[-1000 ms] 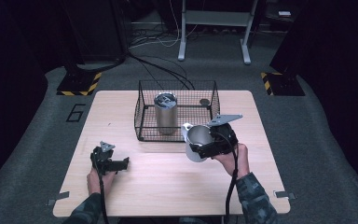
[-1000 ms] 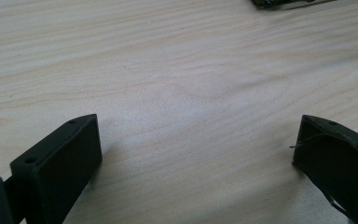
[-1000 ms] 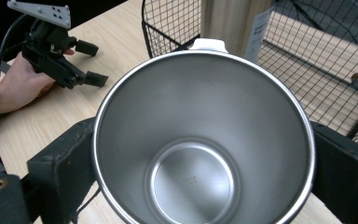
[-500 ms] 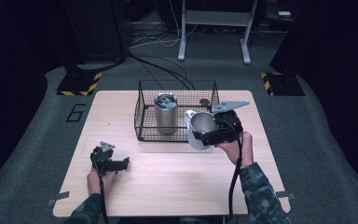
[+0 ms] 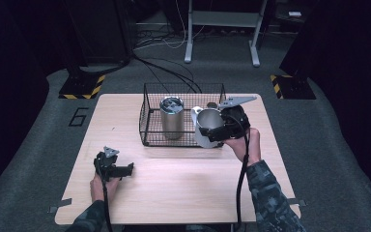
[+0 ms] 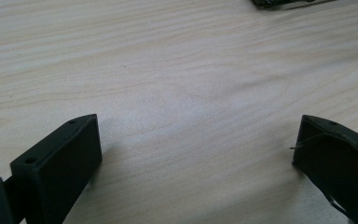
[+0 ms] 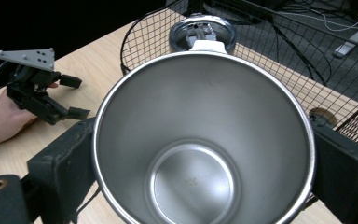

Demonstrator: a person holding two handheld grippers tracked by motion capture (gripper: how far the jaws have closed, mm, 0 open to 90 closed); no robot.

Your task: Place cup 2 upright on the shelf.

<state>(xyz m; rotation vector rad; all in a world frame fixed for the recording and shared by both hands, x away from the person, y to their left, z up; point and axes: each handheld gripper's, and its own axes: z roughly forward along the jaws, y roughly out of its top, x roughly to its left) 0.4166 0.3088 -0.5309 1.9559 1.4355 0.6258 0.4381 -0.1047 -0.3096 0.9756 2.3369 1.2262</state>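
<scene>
While we rest our left gripper (image 5: 125,169) wide open and empty at the near left | basket (image 5: 147,104) mid-far, tumbler (image 5: 172,118) upright inside | right gripper (image 5: 211,134) clamps cup (image 5: 206,126), tilted at the basket's right end, basket lying just left.

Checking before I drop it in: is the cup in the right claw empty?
Yes, the right gripper view looks straight into the steel cup and shows only its bare, shiny bottom.

steel cups – 2 (image 5: 172,123) (image 5: 207,126) | wire basket – 1 (image 5: 146,116) | claws – 2 (image 5: 127,169) (image 5: 211,133) | table – 1 (image 5: 183,188)
</scene>
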